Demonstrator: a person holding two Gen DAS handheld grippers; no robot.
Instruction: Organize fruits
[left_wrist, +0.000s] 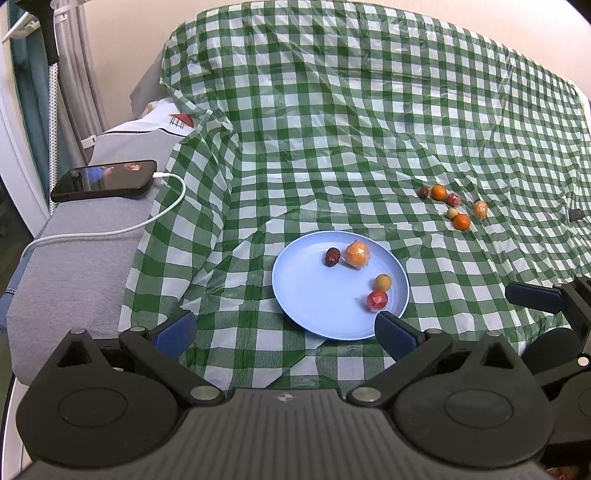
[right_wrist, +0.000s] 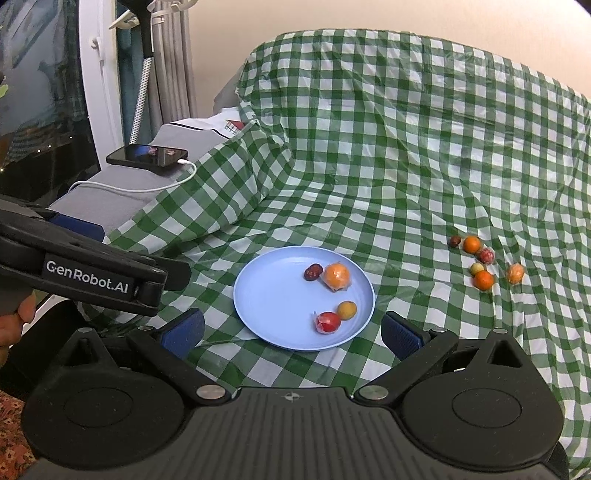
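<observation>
So both grippers are just hanging low over the green-checked tablecloth (left_wrist: 332, 129), nothing in either one. The left gripper (left_wrist: 284, 328) has its blue-padded fingers spread wide, and the near rim of the light blue plate (left_wrist: 314, 295) sits right between them. The right gripper (right_wrist: 291, 332) is spread too, with the plate (right_wrist: 273, 295) just ahead of its fingertips.

On the plate, four fruits: a dark reddish-brown date (left_wrist: 332, 256) touching a plastic-wrapped orange (left_wrist: 357, 253) on the far side, then a small yellow one (left_wrist: 383, 282) and a red one in clear wrap (left_wrist: 376, 300) right beside the left gripper's right finger (left_wrist: 395, 332).

Six more sit in a loose cluster on the cloth, well ahead and to the right of the fingers: a dark date (right_wrist: 454, 241), two bare oranges (right_wrist: 472, 244) (right_wrist: 483, 280), a wrapped red one (right_wrist: 486, 255), a small yellow-green one (right_wrist: 477, 268) and a wrapped orange (right_wrist: 515, 273) slightly apart.

Off to the left, a phone (left_wrist: 105, 180) on a white charging cable (left_wrist: 122, 229).
</observation>
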